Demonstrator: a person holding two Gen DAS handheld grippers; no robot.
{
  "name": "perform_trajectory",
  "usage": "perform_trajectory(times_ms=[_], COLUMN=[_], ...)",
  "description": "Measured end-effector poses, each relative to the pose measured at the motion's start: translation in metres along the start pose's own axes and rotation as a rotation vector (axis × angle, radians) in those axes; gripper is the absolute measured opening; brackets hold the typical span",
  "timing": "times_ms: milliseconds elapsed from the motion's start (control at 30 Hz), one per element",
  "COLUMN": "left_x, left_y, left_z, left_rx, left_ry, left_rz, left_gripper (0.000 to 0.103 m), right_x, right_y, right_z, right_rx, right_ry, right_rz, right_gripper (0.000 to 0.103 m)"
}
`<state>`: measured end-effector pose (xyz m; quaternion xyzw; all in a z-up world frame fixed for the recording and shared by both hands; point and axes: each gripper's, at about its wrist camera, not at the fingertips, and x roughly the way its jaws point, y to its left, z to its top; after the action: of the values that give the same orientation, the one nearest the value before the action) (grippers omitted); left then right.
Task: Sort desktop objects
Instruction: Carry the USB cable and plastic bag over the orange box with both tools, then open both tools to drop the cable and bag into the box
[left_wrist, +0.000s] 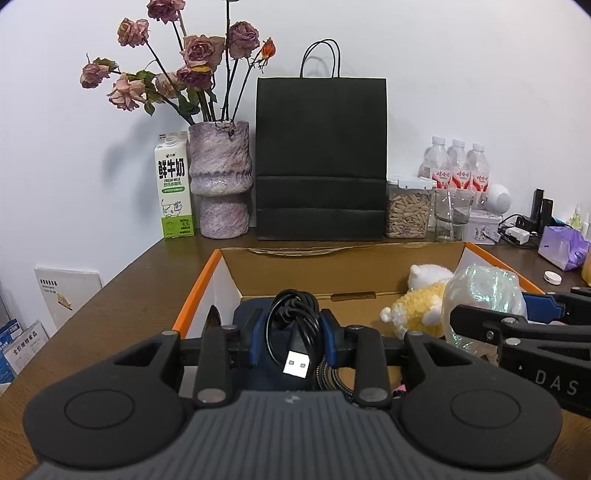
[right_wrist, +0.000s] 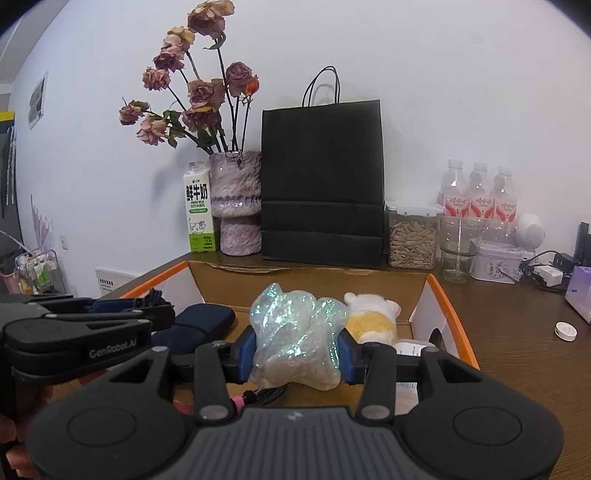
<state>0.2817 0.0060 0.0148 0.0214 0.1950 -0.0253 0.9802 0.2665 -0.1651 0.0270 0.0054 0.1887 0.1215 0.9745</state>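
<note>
My left gripper (left_wrist: 294, 341) is shut on a coiled black USB cable (left_wrist: 295, 325) and holds it over the open cardboard box (left_wrist: 236, 273) with orange edges. My right gripper (right_wrist: 296, 350) is shut on a shiny iridescent bag (right_wrist: 295, 332) over the same box; the bag also shows in the left wrist view (left_wrist: 480, 295). In the box lie a yellow and white plush toy (right_wrist: 373, 317), a dark blue pouch (right_wrist: 203, 321) and a braided cable (left_wrist: 328, 376). The left gripper shows at the left of the right wrist view (right_wrist: 147, 314).
Along the wall stand a milk carton (left_wrist: 173, 184), a vase of dried roses (left_wrist: 221, 181), a black paper bag (left_wrist: 321, 158), a seed jar (left_wrist: 408, 206), a glass (left_wrist: 452, 214), three water bottles (left_wrist: 458, 166) and a tin (right_wrist: 498, 262). A white cap (right_wrist: 566, 330) lies on the brown desk (left_wrist: 129, 295).
</note>
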Motion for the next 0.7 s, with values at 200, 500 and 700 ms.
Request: perform_trajectory(times_ms=[200, 500, 700], left_x=[-0.005, -0.006, -0.009], left_y=[-0.003, 0.000, 0.000], left_z=[-0.001, 0.001, 0.001], left_rx=[0.018, 0.010, 0.011], left_ry=[-0.046, -0.078, -0.083], left_rz=[0.052, 0.121, 0.117], left_gripper=[0.079, 0.103, 0.103], right_x=[-0.003, -0.013, -0.015], right_y=[0.000, -0.005, -0.004], right_z=[-0.001, 0.000, 0.001], right_rx=[-0.004, 0.014, 0.013], right_ry=[-0.010, -0.064, -0.070], right_rz=[-0.023, -0.059, -0.061], right_gripper=[0.072, 0.103, 0.103])
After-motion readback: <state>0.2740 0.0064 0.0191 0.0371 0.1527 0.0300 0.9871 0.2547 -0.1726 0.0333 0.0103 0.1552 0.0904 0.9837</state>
